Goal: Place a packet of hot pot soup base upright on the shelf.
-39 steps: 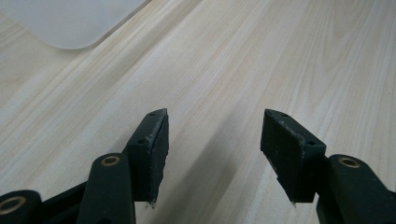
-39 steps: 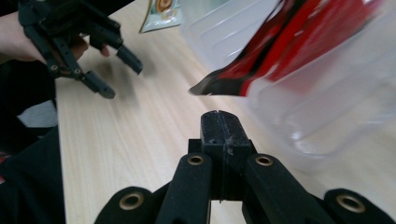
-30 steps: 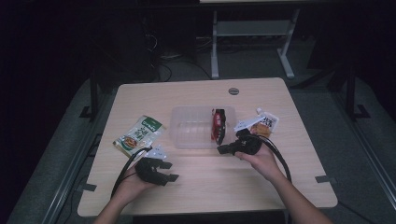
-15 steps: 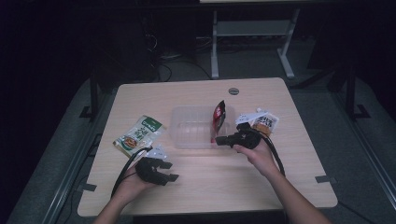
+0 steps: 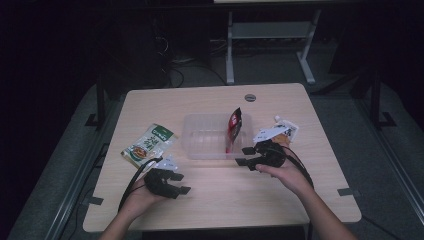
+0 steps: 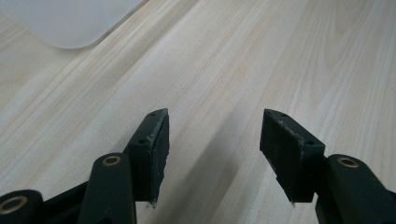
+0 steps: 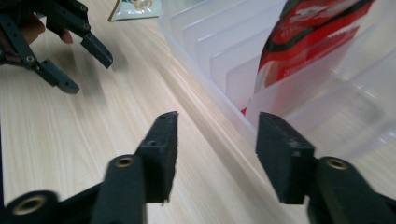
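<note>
A clear plastic bin (image 5: 207, 135) with upright dividers sits mid-table. A red packet (image 5: 234, 125) stands on edge in a slot at its right end, seen close up as the red packet (image 7: 313, 37) behind the bin wall (image 7: 210, 60). My right gripper (image 5: 243, 155) hovers just in front of that end. Its jaws have just been opening and stand open (image 7: 217, 116), with only the bin's outer edge and table between them. My left gripper (image 5: 181, 183) rests open low over bare wood at the front left (image 6: 212, 116), with nothing between its fingers.
A green snack packet (image 5: 150, 142) lies left of the bin, with a small pale packet (image 5: 167, 161) beside my left hand. White pouches (image 5: 277, 132) lie right of the bin, behind my right hand. A bin corner (image 6: 70, 23) lies ahead of the left jaws.
The right gripper has opened and let go of the red packet, which now stands on its own in the bin. The left hand has stayed put.
</note>
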Tool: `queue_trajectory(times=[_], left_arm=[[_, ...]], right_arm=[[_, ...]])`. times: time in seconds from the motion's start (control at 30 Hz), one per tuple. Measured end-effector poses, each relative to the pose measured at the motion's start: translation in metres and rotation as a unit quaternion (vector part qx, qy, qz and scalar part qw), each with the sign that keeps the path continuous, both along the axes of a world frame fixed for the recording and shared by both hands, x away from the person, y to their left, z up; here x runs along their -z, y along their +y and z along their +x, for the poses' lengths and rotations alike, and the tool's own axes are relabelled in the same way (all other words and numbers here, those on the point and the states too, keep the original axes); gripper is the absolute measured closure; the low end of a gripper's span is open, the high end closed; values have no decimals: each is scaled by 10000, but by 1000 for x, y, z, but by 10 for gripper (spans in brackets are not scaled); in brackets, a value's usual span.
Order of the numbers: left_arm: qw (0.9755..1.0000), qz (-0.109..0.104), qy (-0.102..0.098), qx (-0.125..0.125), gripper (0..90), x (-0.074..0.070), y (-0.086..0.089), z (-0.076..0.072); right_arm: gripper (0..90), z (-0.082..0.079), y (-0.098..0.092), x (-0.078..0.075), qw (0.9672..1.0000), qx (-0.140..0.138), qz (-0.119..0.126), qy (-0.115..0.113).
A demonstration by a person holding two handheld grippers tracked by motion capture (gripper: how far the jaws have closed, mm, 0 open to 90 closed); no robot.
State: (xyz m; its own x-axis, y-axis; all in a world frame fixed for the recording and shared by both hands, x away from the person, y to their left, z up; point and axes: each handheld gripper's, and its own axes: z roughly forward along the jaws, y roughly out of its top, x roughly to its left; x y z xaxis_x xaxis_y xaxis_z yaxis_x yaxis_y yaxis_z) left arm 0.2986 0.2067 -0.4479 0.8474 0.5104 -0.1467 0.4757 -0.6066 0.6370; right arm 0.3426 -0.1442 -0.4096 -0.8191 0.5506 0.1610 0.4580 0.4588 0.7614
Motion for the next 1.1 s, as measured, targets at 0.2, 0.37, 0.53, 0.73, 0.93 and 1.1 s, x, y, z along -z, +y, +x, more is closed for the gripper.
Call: queue_trajectory(times=[0.2,0.37,0.53,0.73,0.93,1.1], left_arm=[[10000,-32,10,-12,420,1,0,-1],[10000,6,-1,37,420,0,0,-1],[10000,-9,-18,30,420,1,-1,0],[10000,-3,-7,39,420,1,0,0],[10000,14,3,41,419,1,-1,0],[10000,13,30,25,419,1,-1,0]], right_arm=[[494,-13,-13,-9,9999,103,-40,-108],[509,-20,-35,-6,9996,244,-40,-167],[569,-21,-57,-6,9987,453,-10,-214],[728,-7,-80,-7,9971,753,-56,-123],[900,16,-95,-5,9934,1095,-286,190],[900,43,-100,4,9900,1230,-536,437]])
